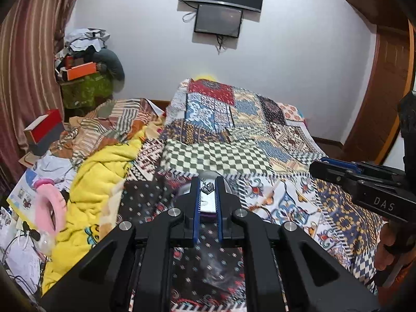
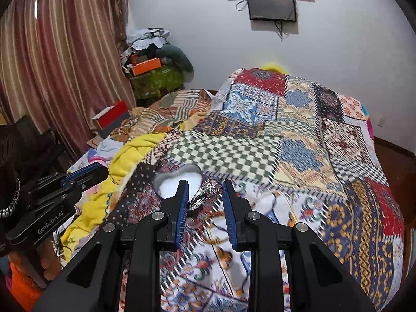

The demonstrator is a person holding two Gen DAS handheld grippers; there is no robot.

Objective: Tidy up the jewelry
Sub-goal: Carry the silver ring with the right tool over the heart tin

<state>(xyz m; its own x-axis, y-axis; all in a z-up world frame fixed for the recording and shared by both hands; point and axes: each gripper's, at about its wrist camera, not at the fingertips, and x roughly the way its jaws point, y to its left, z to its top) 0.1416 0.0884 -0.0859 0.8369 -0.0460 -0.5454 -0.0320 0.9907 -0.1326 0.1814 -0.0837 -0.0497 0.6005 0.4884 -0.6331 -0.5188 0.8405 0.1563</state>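
1. Left hand-held gripper (image 1: 208, 182): blue-padded fingers drawn close together, clamped on a small silvery lid-like piece topped with a crown-shaped charm (image 1: 207, 187); whether it is a lid or a card I cannot tell; blurred grey shape just below the fingertips.
2. Right hand-held gripper (image 2: 204, 186): jaws standing apart, nothing gripped; a silver ring (image 2: 205, 193) with an ornate stone-set top lies tilted on the patchwork bedspread (image 2: 299, 156) between the fingers, nearer the left finger; contact with that pad cannot be judged.
3. Heart-shaped box (image 2: 179, 179), silvery rim and white interior, sits open on the bedspread just beyond the right gripper's left fingertip; the ring is just beside its right lobe.
4. Readable writing: "DAS" in white on the right gripper's body as seen from the left wrist view; "GenRobot.AI" on the left gripper's body as seen from the right wrist view; no other text legible.
5. Surroundings: yellow blanket (image 1: 98, 182) bunched along the bed's left edge; pink fluffy ring-shaped item (image 1: 50, 205) on the cluttered left side; red-and-grey box (image 2: 111, 119) by the striped curtain (image 2: 59, 65); orange box (image 2: 145, 66) on a pile in the corner; two dark screens (image 1: 221, 5) mounted on the white wall.
6. Part of a hand (image 2: 49, 260) shows under the left gripper's handle.
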